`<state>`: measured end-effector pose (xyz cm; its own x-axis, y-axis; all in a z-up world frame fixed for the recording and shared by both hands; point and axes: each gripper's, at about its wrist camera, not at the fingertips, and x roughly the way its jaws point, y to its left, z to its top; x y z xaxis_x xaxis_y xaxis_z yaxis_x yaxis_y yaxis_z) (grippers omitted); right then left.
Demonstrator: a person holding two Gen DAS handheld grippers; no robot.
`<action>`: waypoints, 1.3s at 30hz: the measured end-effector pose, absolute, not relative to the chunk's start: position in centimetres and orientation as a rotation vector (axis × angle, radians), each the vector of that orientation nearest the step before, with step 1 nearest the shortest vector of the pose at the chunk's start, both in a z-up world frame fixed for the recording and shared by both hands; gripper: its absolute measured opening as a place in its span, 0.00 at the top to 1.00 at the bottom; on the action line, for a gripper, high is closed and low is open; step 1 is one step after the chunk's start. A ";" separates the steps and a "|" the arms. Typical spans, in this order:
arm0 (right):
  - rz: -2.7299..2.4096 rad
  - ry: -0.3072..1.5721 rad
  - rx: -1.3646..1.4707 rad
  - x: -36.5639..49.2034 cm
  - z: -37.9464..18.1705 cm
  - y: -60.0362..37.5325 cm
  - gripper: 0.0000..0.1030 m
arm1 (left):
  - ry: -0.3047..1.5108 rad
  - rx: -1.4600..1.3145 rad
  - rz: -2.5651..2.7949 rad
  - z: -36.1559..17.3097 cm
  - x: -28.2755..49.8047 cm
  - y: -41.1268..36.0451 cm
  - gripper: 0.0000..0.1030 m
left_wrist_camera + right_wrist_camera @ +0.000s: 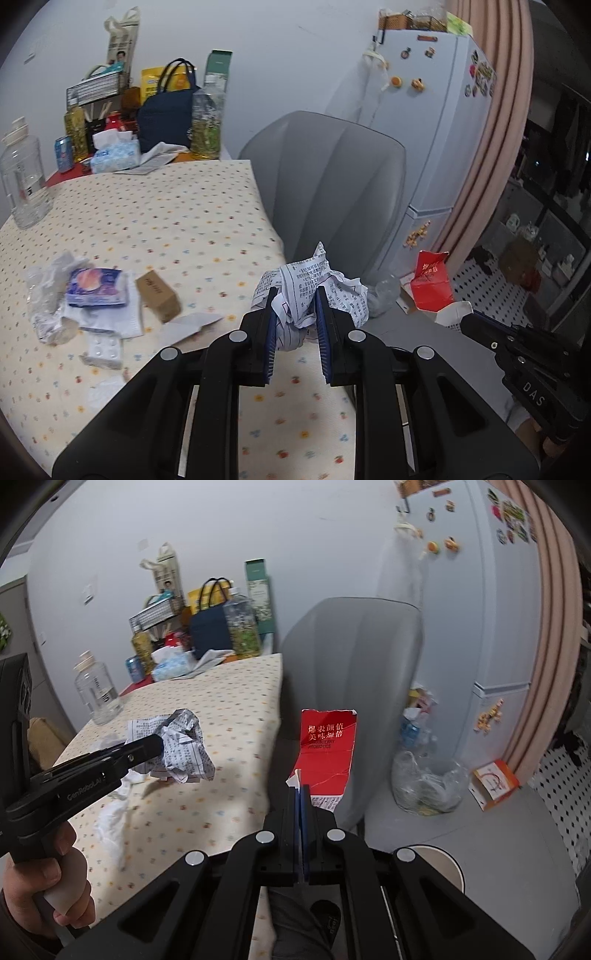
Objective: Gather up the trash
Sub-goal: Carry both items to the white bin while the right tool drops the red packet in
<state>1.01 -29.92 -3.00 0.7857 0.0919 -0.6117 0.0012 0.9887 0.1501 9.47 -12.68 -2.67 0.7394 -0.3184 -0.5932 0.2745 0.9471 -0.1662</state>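
We hold a crumpled printed paper (310, 291) pinched between the pads of our left gripper (295, 314), above the table's (147, 221) near right edge. Our right gripper (301, 805) has its jaws pressed together on the lower edge of a torn red carton (327, 749), held upright off the table's side, in front of the grey chair (351, 657). That chair stands between us and the white fridge (491, 627).

The left wrist view alone shows more trash on the spotted cloth: a purple packet (96, 288), a small brown box (159, 295), a blister pack (105, 349). Only the right wrist view shows a clear plastic bag (424, 782) on the floor beside the chair, an orange box (495, 782) near it, and a hand (48, 882) gripping the left handle.
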 end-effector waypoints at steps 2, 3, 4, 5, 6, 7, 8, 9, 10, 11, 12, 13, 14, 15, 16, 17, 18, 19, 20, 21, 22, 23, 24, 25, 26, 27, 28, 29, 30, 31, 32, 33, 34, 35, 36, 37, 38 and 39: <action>0.026 0.672 0.163 0.9 -3.6 -31.2 0.98 | 0.674 -0.061 -0.341 -3.0 9.9 -13.8 0.81; 0.013 0.675 0.173 0.9 -3.9 -31.9 0.98 | 0.683 -0.055 -0.352 -3.2 10.1 -14.6 0.81; 0.001 0.678 0.182 0.8 -4.2 -32.6 0.98 | 0.690 -0.050 -0.360 -3.4 10.3 -15.3 0.81; -0.011 0.681 0.191 0.7 -4.5 -33.3 0.98 | 0.697 -0.046 -0.368 -3.6 10.5 -15.9 0.81; -0.020 0.684 0.197 0.7 -4.7 -33.6 0.98 | 0.705 -0.040 -0.377 -3.8 10.7 -16.7 0.81; -0.032 0.687 0.205 0.6 -5.1 -34.3 0.98 | 0.715 -0.034 -0.388 -4.1 10.9 -17.5 0.81; -0.041 0.690 0.208 0.5 -5.4 -34.8 0.98 | 0.723 -0.028 -0.395 -4.3 11.1 -18.1 0.81; -0.050 0.694 0.212 0.4 -5.7 -35.3 0.98 | 0.731 -0.020 -0.404 -4.6 11.3 -18.9 0.81; -0.058 0.700 0.220 0.4 -6.0 -35.8 0.98 | 0.736 -0.015 -0.410 -4.8 11.4 -19.4 0.81; -0.068 0.708 0.228 0.4 -6.5 -36.5 0.98 | 0.744 -0.007 -0.419 -5.1 11.6 -20.3 0.81; -0.078 0.716 0.236 0.3 -7.0 -37.1 0.98 | 0.752 0.001 -0.429 -5.3 11.8 -21.0 0.81; -0.085 0.722 0.245 0.2 -7.4 -37.7 0.98 | 0.755 0.006 -0.433 -5.5 11.9 -21.5 0.81; -0.093 0.728 0.253 0.1 -7.9 -38.2 0.98 | 0.759 0.016 -0.440 -5.7 12.0 -22.2 0.81; -0.102 0.736 0.260 0.1 -8.3 -38.7 0.98 | 0.764 0.025 -0.446 -5.9 12.2 -22.7 0.81; -0.113 0.746 0.269 0.0 -8.9 -39.4 0.98 | 0.772 0.035 -0.452 -6.1 12.4 -23.5 0.81; -0.121 0.752 0.277 0.0 -9.5 -40.0 0.98 | 0.777 0.039 -0.457 -6.3 12.5 -24.0 0.81; -0.127 0.756 0.283 0.0 -9.8 -40.3 0.98 | 0.782 0.044 -0.462 -6.5 12.7 -24.7 0.81; -0.135 0.761 0.289 -0.1 -10.3 -40.8 0.98 | 0.788 0.050 -0.468 -6.7 12.8 -25.3 0.81; -0.145 0.766 0.297 -0.2 -10.8 -41.3 0.98 | 0.795 0.055 -0.475 -7.0 12.9 -25.9 0.81; -0.153 0.772 0.305 -0.2 -11.2 -41.8 0.98 | 0.800 0.059 -0.482 -7.3 13.0 -26.3 0.81; -0.162 0.778 0.312 -0.3 -11.7 -42.2 0.98 | 0.809 0.064 -0.490 -7.6 13.2 -27.0 0.81; -0.167 0.782 0.317 -0.3 -12.0 -42.6 0.98 | 0.814 0.068 -0.495 -7.7 13.2 -27.3 0.81; -0.173 0.786 0.322 -0.3 -12.3 -42.9 0.98 | 0.820 0.074 -0.502 -8.0 13.3 -27.8 0.81; -0.181 0.792 0.328 -0.3 -12.8 -43.3 0.98 | 0.822 0.078 -0.507 -8.1 13.3 -28.0 0.81; -0.185 0.796 0.331 -0.2 -13.0 -43.5 0.98 | 0.822 0.084 -0.509 -8.3 13.3 -28.5 0.81; -0.191 0.800 0.335 -0.2 -13.4 -43.9 0.98 | 0.821 0.088 -0.510 -8.3 13.2 -28.7 0.81; -0.195 0.805 0.341 -0.1 -13.7 -44.1 0.98 | 0.821 0.090 -0.514 -8.4 13.3 -28.9 0.81; -0.199 0.812 0.348 0.0 -14.1 -44.4 0.98 | 0.822 0.091 -0.515 -8.4 13.3 -29.1 0.81; -0.200 0.815 0.353 0.1 -14.4 -44.6 0.97 | 0.825 0.091 -0.516 -8.5 13.3 -29.2 0.81; -0.200 0.815 0.356 0.2 -14.5 -44.7 0.97 | 0.828 0.091 -0.518 -8.6 13.4 -29.3 0.81; -0.201 0.814 0.362 0.3 -14.8 -44.9 0.96 | 0.836 0.092 -0.520 -8.8 13.5 -29.4 0.81; -0.206 0.814 0.369 0.4 -15.0 -45.2 0.94 | 0.841 0.094 -0.522 -9.0 13.5 -29.7 0.81; -0.214 0.821 0.380 0.5 -15.3 -45.5 0.94 | 0.850 0.100 -0.524 -9.3 13.6 -29.9 0.81; -0.221 0.824 0.387 0.5 -15.6 -45.8 0.94 | 0.855 0.104 -0.526 -9.5 13.6 -30.0 0.81; -0.230 0.822 0.387 0.3 -15.7 -46.2 0.94 | 0.858 0.107 -0.527 -9.6 13.5 -30.3 0.81; -0.246 0.818 0.386 0.1 -15.9 -46.6 0.84 | 0.861 0.111 -0.531 -9.8 13.4 -30.5 0.81; -0.263 0.810 0.393 -0.3 -15.9 -47.2 0.57 | 0.865 0.118 -0.536 -10.0 13.3 -30.9 0.81; -0.280 0.795 0.397 -0.8 -15.9 -47.7 0.46 | 0.869 0.122 -0.542 -10.1 13.3 -31.2 0.81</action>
<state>-0.76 -47.68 -15.88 0.6701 -0.0944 -0.7362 0.3879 0.8902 0.2389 13.28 -31.23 -10.10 0.5207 -0.4024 -0.7530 0.4993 0.8589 -0.1137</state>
